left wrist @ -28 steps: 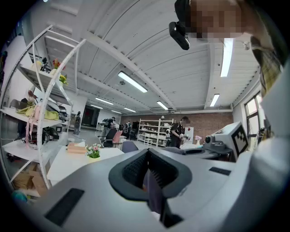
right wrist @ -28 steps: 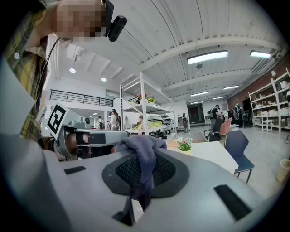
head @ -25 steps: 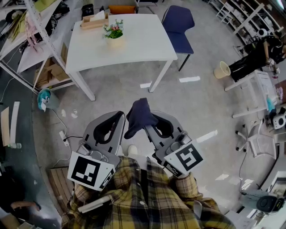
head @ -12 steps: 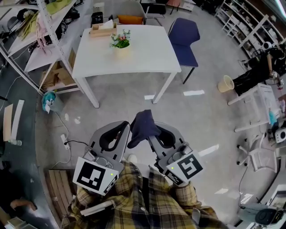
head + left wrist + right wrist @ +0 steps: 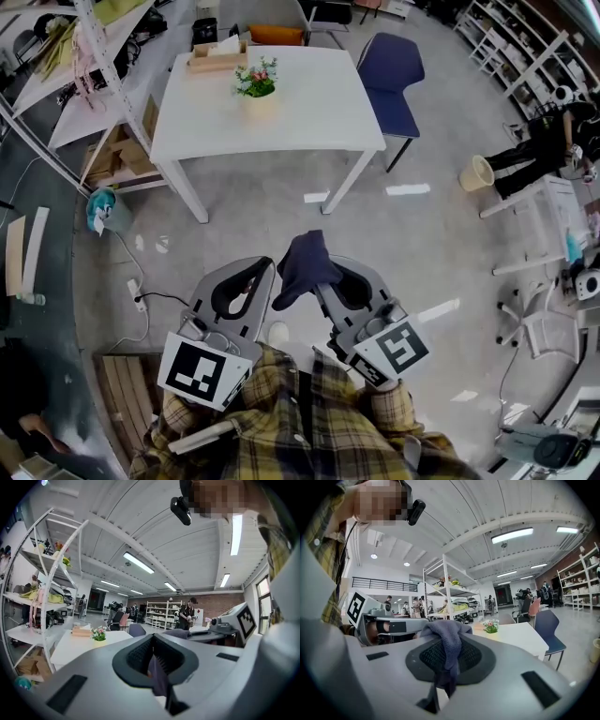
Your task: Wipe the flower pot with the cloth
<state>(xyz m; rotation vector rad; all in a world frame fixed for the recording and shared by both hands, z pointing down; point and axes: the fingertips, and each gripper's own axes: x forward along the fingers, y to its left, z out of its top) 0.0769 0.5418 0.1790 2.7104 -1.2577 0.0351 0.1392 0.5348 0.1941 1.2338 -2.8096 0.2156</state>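
A small yellow flower pot (image 5: 259,97) with pink and white flowers stands on the white table (image 5: 309,103), far ahead of both grippers. It also shows as the pot (image 5: 99,642) in the left gripper view and as the pot (image 5: 491,629) in the right gripper view. My right gripper (image 5: 317,274) is shut on a dark blue cloth (image 5: 302,265), which drapes over its tips. The same cloth (image 5: 449,641) hangs between the jaws of the right gripper (image 5: 445,663). My left gripper (image 5: 255,270) is shut with nothing held, and the left gripper (image 5: 155,662) points level. Both hover over the floor close to my body.
A wooden box (image 5: 217,58) lies at the table's far edge. A blue chair (image 5: 392,75) stands at its right side. A metal shelf rack (image 5: 89,56) and boxes fill the left. A beige bucket (image 5: 476,173) and white racks stand at the right.
The table and pot sit slightly lower and further right in the head view. Both grippers keep the same pose, the cloth still in the right one.
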